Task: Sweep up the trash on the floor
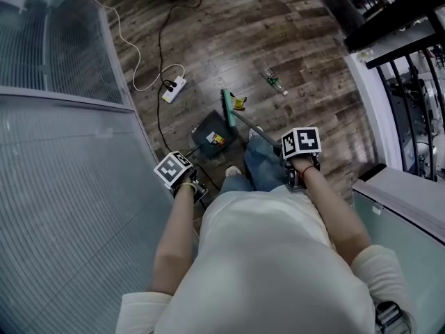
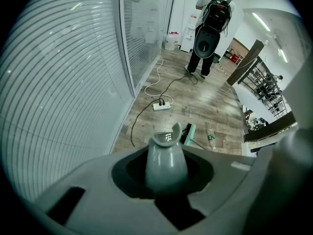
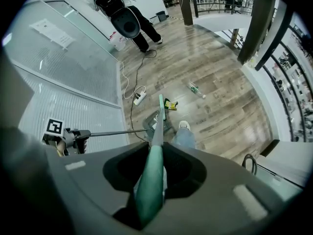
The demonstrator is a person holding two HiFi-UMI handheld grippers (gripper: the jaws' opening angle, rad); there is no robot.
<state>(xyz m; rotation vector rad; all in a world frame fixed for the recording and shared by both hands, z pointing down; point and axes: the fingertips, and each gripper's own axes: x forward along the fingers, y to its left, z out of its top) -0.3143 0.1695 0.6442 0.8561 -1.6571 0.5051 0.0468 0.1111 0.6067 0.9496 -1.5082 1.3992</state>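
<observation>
Wood-plank floor [image 1: 313, 110] runs beside a ribbed glass partition [image 1: 62, 186]. Nearest, the left gripper [image 1: 189, 185] is clamped on the grey dustpan handle [image 2: 166, 156], and the right gripper [image 1: 297, 160] pinches the teal broom handle [image 3: 150, 180]. The dustpan [image 1: 211, 136] sits at eleven o'clock from the shoes, with the broom head [image 1: 227, 105] beyond. A yellow wrapper [image 1: 239, 104] lies just beside the bristles, and a plastic bottle [image 1: 275, 81] lies farther off at one o'clock. Both look light; the bottle will likely roll, so sweep it broadside, gripping the stiff handle high.
</observation>
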